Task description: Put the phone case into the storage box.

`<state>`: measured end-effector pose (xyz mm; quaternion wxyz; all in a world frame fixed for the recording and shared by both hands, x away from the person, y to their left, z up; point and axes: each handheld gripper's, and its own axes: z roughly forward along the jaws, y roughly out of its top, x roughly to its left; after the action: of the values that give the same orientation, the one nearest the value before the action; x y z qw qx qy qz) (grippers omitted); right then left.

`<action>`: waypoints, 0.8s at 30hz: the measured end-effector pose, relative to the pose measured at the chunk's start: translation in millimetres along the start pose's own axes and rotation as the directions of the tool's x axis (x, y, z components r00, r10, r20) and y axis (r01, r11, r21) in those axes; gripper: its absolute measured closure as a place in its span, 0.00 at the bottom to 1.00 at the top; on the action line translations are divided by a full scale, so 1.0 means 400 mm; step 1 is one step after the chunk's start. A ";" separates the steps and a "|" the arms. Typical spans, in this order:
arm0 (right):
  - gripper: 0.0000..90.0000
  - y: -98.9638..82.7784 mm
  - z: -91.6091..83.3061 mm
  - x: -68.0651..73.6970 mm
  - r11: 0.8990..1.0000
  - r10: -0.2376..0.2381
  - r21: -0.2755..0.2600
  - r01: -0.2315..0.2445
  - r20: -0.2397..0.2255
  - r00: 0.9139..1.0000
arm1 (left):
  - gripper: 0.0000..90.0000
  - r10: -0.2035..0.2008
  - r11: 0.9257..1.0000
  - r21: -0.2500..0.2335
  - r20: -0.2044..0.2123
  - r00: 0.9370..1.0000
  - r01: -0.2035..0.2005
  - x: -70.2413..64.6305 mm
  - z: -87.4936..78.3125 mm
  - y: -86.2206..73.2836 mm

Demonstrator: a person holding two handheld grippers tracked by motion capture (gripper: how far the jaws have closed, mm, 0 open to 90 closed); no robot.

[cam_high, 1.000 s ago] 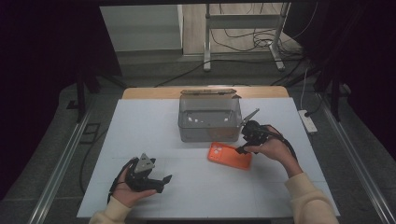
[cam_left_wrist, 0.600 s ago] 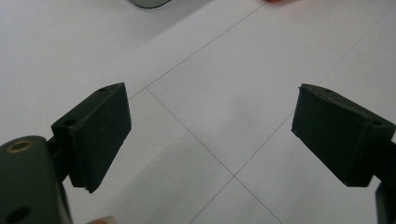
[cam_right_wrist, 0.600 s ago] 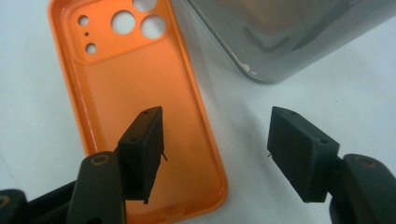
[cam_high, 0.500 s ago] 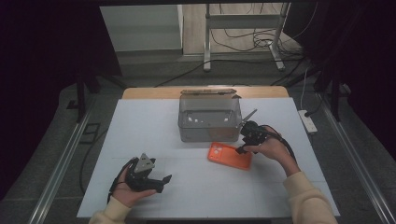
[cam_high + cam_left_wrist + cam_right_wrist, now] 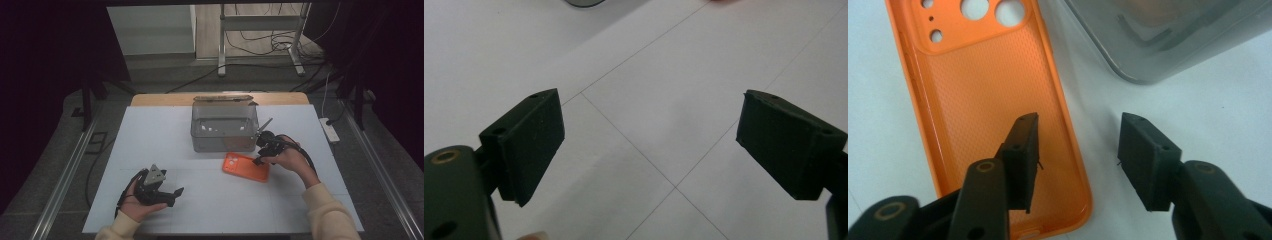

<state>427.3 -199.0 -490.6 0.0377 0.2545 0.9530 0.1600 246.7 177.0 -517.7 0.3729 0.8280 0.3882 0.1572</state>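
1. One white table point(image 5: 150, 140) carries everything; a clear plastic box point(image 5: 223, 131) stands open and empty at its far middle.
2. Just in front of the box lies the orange phone case point(image 5: 246, 167), flat, inside up, not yet lifted.
3. Right gripper point(image 5: 1075, 150) straddles the case's long edge, one jaw inside, one outside; the jaws have just been closing but pinch nothing yet.
4. Left gripper point(image 5: 649, 140) rests spread, idle. Grasping and moving the case remain.
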 end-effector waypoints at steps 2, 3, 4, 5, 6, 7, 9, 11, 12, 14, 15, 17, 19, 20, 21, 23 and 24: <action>0.60 0.000 0.004 0.000 1.000 -0.013 0.010 0.013 0.004 1.000 | 0.13 0.000 1.000 0.001 0.000 1.000 0.000 0.000 0.001 0.000; 0.62 0.000 0.005 0.001 1.000 -0.009 0.014 0.009 0.004 1.000 | 0.13 0.000 1.000 0.000 -0.001 1.000 0.000 0.000 0.001 0.000; 0.63 0.000 0.006 0.001 1.000 -0.009 0.014 0.009 0.005 1.000 | 0.13 0.001 1.000 0.000 -0.001 1.000 -0.001 -0.001 0.001 0.000; 0.65 0.000 0.007 0.002 1.000 -0.014 0.018 0.013 0.008 1.000 | 0.13 0.001 1.000 0.001 -0.001 1.000 -0.001 -0.001 0.001 0.000; 0.65 0.000 0.007 0.002 1.000 -0.014 0.018 0.013 0.008 1.000 | 0.13 0.001 1.000 0.001 -0.001 1.000 -0.001 -0.001 0.001 0.000; 0.70 0.000 0.006 0.001 1.000 -0.024 0.014 0.024 0.005 1.000 | 0.13 0.001 1.000 0.000 -0.002 1.000 -0.001 0.000 0.001 -0.001; 0.73 0.000 0.005 0.002 0.999 -0.031 0.019 0.031 0.009 0.999 | 0.13 0.000 1.000 0.001 -0.002 1.000 0.000 0.000 0.001 -0.001; 0.75 -0.001 0.005 0.002 0.999 -0.033 0.020 0.033 0.008 0.999 | 0.13 0.000 1.000 0.001 -0.002 1.000 0.000 0.000 0.001 -0.001; 0.78 -0.001 0.004 0.003 0.999 -0.039 0.020 0.039 0.008 0.999 | 0.13 0.002 1.000 0.002 -0.002 1.000 -0.002 0.000 0.001 -0.001; 0.82 0.000 0.005 0.005 0.998 -0.053 0.020 0.053 0.011 0.999 | 0.13 0.002 1.000 0.002 -0.002 1.000 -0.002 0.000 0.001 -0.001; 0.83 0.000 0.005 0.006 0.998 -0.058 0.017 0.058 0.012 0.998 | 0.13 0.003 1.000 0.002 -0.002 1.000 -0.003 0.000 0.001 -0.001; 0.85 0.000 0.005 0.008 0.998 -0.061 0.017 0.060 0.013 0.998 | 0.13 0.002 1.000 0.002 -0.002 1.000 -0.002 0.000 0.001 -0.001; 0.90 0.000 0.005 0.010 0.996 -0.084 0.017 0.084 0.014 0.996 | 0.13 0.001 1.000 0.000 -0.002 1.000 -0.001 0.000 0.000 -0.001; 0.91 0.000 0.005 0.011 0.996 -0.088 0.018 0.088 0.020 0.996 | 0.13 0.001 1.000 -0.001 -0.002 1.000 -0.001 -0.001 0.000 -0.001; 0.92 0.000 0.004 0.013 0.996 -0.091 0.017 0.090 0.018 0.996 | 0.13 0.000 1.000 -0.002 -0.003 1.000 0.000 -0.001 0.000 -0.001; 0.94 -0.001 0.005 0.013 0.993 -0.118 0.016 0.117 0.029 0.993 | 0.13 0.000 1.000 -0.002 -0.002 1.000 0.000 -0.001 0.000 -0.002; 0.94 -0.001 0.005 0.013 0.993 -0.118 0.016 0.117 0.029 0.993 | 0.13 0.000 1.000 -0.002 -0.002 1.000 0.000 -0.001 0.000 -0.002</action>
<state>422.7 -196.2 -492.6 0.0594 0.2006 0.9668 0.1468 246.2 177.2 -518.1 0.3733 0.8275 0.3885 0.1583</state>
